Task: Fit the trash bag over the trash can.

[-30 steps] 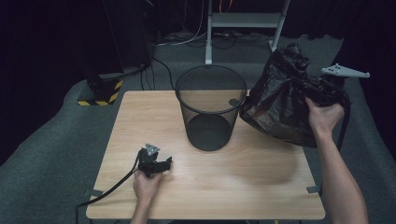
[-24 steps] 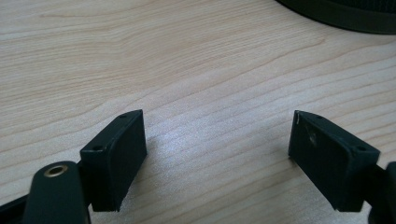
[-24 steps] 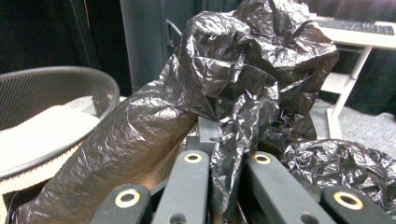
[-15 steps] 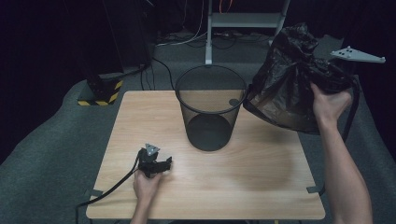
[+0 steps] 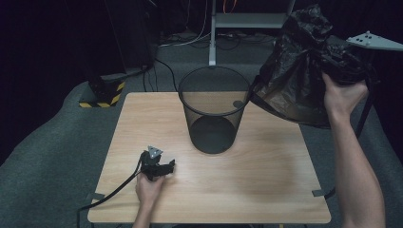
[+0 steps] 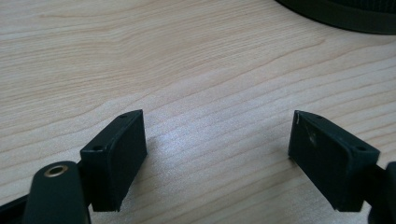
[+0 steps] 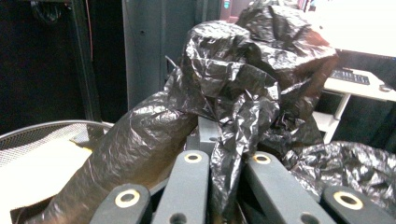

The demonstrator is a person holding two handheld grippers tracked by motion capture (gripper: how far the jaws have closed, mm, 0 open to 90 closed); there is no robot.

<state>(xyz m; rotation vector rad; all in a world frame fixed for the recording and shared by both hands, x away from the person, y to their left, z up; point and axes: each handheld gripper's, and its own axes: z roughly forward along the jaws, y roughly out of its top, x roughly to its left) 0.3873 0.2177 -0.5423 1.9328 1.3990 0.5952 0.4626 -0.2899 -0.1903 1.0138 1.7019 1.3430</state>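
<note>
1. My right gripper [image 5: 332, 57] hangs raised beyond the table's far right corner, forearm angled up from below, wrist bent back, grey three-cornered plate on top.
2. Its jaws are pinched together on a crumpled black plastic bin bag [image 5: 297, 71], a fold of glossy film caught between them [image 7: 227, 154].
3. The bag hangs in wrinkled folds in the air, just right of the round black wire-mesh wastebasket [image 5: 215, 110], which stands upright on the table.
4. My left gripper [image 5: 159, 166] rests low on the pale wood-grain table [image 5: 266, 185], hand behind it, cable trailing.
5. Its jaws stand wide apart over bare wood, flat black pads [image 6: 114, 156] holding nothing.
</note>
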